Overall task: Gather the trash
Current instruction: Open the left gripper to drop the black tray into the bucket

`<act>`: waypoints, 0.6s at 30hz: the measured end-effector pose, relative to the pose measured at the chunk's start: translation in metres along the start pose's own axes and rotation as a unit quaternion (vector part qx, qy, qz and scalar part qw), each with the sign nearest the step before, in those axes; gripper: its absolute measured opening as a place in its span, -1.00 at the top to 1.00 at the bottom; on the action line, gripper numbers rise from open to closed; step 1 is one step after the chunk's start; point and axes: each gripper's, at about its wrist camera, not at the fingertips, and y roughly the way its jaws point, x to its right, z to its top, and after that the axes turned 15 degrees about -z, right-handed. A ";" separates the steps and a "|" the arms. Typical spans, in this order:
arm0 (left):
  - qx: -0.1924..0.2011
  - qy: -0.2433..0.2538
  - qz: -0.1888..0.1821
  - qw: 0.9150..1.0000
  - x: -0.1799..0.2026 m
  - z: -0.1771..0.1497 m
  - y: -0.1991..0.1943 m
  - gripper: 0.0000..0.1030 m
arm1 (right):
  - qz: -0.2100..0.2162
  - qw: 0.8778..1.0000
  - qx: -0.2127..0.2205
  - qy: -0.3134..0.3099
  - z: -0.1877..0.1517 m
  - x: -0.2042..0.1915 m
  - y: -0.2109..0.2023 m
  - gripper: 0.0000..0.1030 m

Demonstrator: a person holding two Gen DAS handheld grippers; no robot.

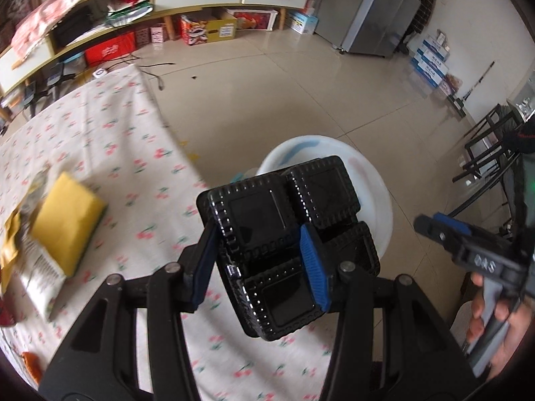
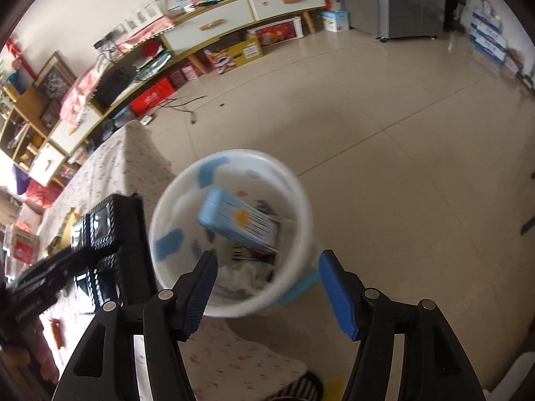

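Black tray (image 1: 284,244), tilted, long axis toward bucket (image 1: 371,183).

The right hand-held gripper (image 2: 267,284) hangs over the white bucket (image 2: 187,287), its blue-padded jaws spread wide with nothing between them. Inside the bucket a light-blue box (image 2: 237,224) lies tilted on crumpled white paper (image 2: 240,277) and other scraps. To the left, the left hand-held gripper (image 2: 67,260) holds a black plastic tray (image 2: 100,227) above the flower-print worktop (image 2: 110,173), just beside the bucket's rim. Beyond the bucket, beige floor tiles (image 2: 384,140) run to a long low cabinet (image 2: 234,13).
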 end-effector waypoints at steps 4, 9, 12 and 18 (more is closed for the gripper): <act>-0.008 0.004 -0.003 1.000 0.013 0.010 0.017 -0.01 | -0.009 1.000 -0.001 0.017 -0.003 0.020 -0.002 -0.30; -0.020 0.011 0.000 1.000 0.024 0.020 0.036 -0.01 | -0.019 0.999 0.001 0.026 -0.004 0.033 -0.003 -0.31; -0.021 0.011 -0.004 1.000 0.027 0.023 0.042 -0.03 | -0.019 0.999 -0.001 0.034 -0.008 0.042 -0.004 -0.31; -0.006 0.029 -0.016 0.999 0.032 0.024 0.040 -0.46 | -0.019 0.999 0.003 0.043 -0.010 0.049 -0.009 -0.33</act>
